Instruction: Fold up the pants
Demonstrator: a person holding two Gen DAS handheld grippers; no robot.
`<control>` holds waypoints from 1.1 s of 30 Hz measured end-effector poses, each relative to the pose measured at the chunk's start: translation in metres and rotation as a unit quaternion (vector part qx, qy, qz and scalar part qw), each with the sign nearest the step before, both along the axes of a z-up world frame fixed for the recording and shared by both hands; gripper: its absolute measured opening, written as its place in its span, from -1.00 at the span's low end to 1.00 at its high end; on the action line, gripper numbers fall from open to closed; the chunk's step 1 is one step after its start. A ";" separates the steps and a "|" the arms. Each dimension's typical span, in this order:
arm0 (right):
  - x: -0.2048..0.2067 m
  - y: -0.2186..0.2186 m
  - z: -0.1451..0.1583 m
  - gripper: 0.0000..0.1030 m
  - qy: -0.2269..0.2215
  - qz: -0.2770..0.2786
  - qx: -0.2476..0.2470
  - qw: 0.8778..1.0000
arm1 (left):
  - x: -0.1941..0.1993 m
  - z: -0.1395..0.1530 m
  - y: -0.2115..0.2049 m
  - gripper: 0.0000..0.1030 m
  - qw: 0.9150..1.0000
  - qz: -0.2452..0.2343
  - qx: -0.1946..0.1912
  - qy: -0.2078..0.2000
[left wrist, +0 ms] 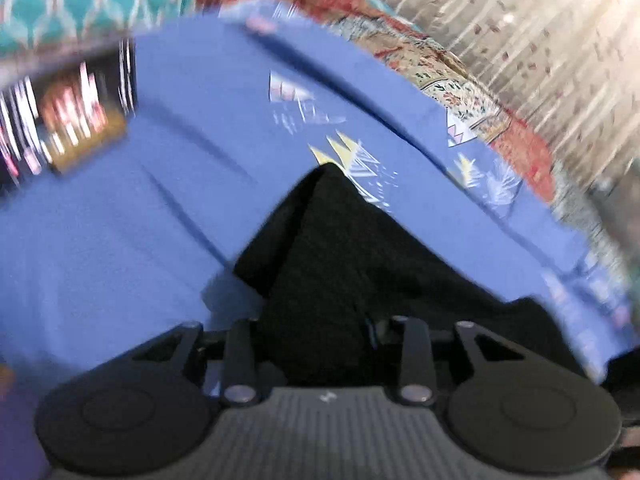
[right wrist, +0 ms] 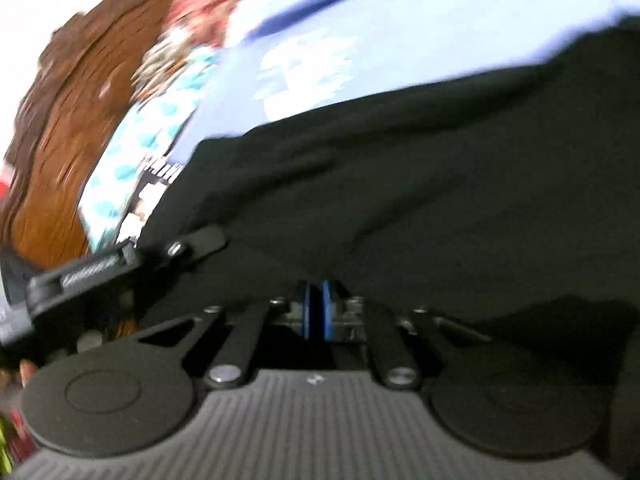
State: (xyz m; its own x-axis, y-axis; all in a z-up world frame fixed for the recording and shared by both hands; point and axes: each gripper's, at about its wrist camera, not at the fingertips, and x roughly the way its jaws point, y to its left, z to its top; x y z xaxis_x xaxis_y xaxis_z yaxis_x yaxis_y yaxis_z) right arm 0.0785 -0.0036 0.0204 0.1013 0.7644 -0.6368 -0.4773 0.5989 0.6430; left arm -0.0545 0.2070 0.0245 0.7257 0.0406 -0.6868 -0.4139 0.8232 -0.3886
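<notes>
The black pants [left wrist: 340, 248] lie on a blue bedsheet [left wrist: 120, 240] and rise up into my left gripper [left wrist: 320, 320]. The cloth covers its fingertips, and the gripper looks shut on the pants. In the right wrist view the pants [right wrist: 400, 168] fill most of the frame. My right gripper [right wrist: 318, 304] is shut, with its blue pads [right wrist: 307, 308] pressed together on the pants fabric. The other gripper [right wrist: 120, 268] shows at the left of that view, close by, also at the pants. Both views are blurred by motion.
The blue sheet has printed triangle patterns [left wrist: 352, 160]. A red and cream patterned cover [left wrist: 460, 92] lies past the sheet's far edge. A teal patterned cushion [left wrist: 60, 4] is at the top left. A brown wooden headboard [right wrist: 60, 140] stands at the left.
</notes>
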 end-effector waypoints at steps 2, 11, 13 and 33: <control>-0.013 0.018 -0.002 -0.78 -0.035 0.021 -0.022 0.999 | 0.005 -0.005 -0.003 -0.37 0.999 0.003 0.024 0.036; -0.015 -0.026 0.017 -0.50 -0.061 -0.015 0.001 0.998 | -0.013 0.010 0.009 0.12 0.999 0.009 0.000 0.038; -0.022 -0.063 0.020 -0.50 -0.092 -0.024 -0.004 0.995 | -0.029 0.018 0.016 0.22 1.000 0.023 -0.011 0.017; -0.074 -0.253 0.003 -0.43 -0.067 -0.253 -0.009 0.965 | 0.037 0.055 -0.129 0.19 0.981 -0.193 0.008 -0.017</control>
